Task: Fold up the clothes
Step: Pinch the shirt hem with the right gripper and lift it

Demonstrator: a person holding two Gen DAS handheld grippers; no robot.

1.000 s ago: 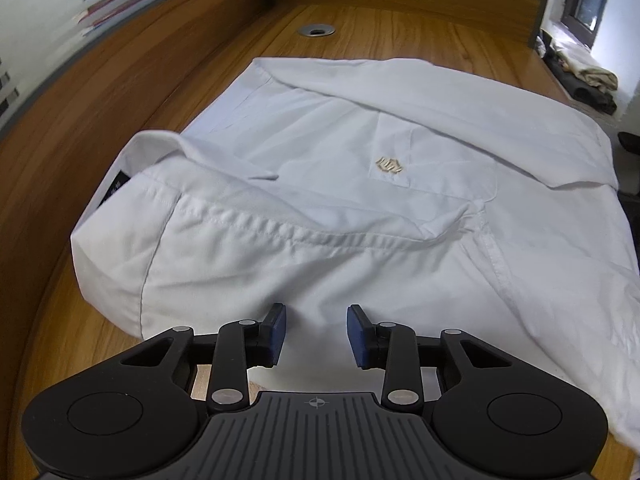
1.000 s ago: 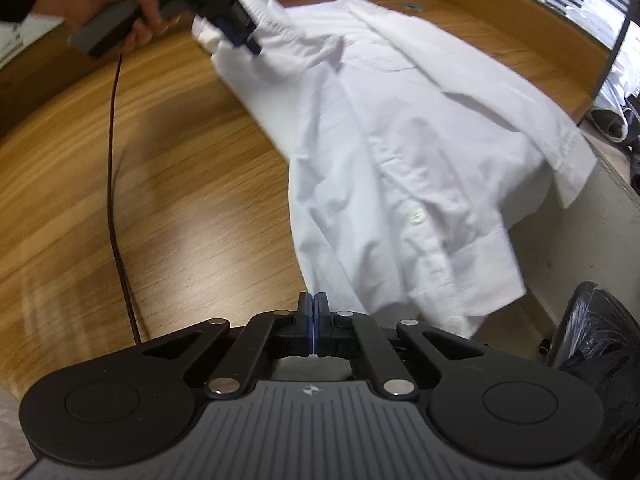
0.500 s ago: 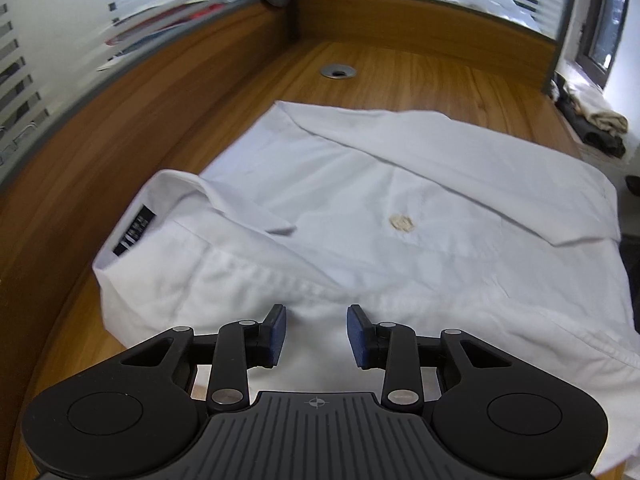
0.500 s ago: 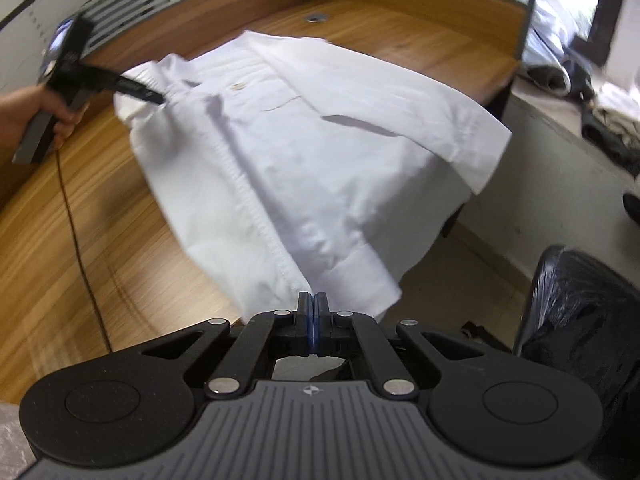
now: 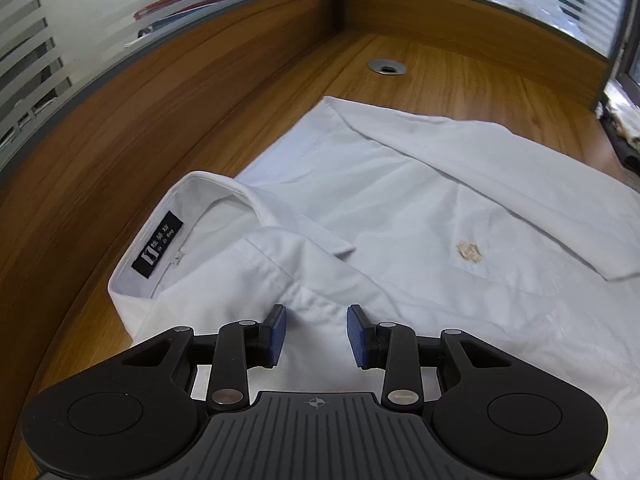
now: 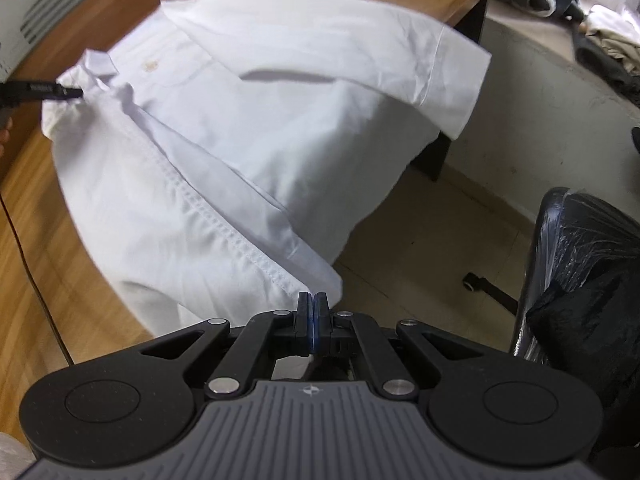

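Observation:
A white shirt (image 5: 400, 208) lies front up on the wooden desk (image 5: 200, 120), with its collar and black label (image 5: 158, 244) at the near left and a small gold emblem (image 5: 469, 250) on the chest. My left gripper (image 5: 316, 330) is open just above the shoulder by the collar, blue pads apart. From the right wrist view the shirt (image 6: 248, 128) stretches towards me, its lower half hanging past the desk edge. My right gripper (image 6: 312, 310) is shut on the shirt's hem corner. The left gripper (image 6: 40, 90) shows at the collar end.
A metal cable grommet (image 5: 386, 68) sits in the desk beyond the shirt, and wooden partitions wall the desk's left and far sides. A black chair wrapped in plastic (image 6: 580, 280) stands on the floor at the right. A thin black cable (image 6: 24, 240) trails across the desk.
The right gripper has pulled the hem back past the desk edge, drawing the shirt out straighter. The shirt now lies flatter by the collar, whose label faces the left camera.

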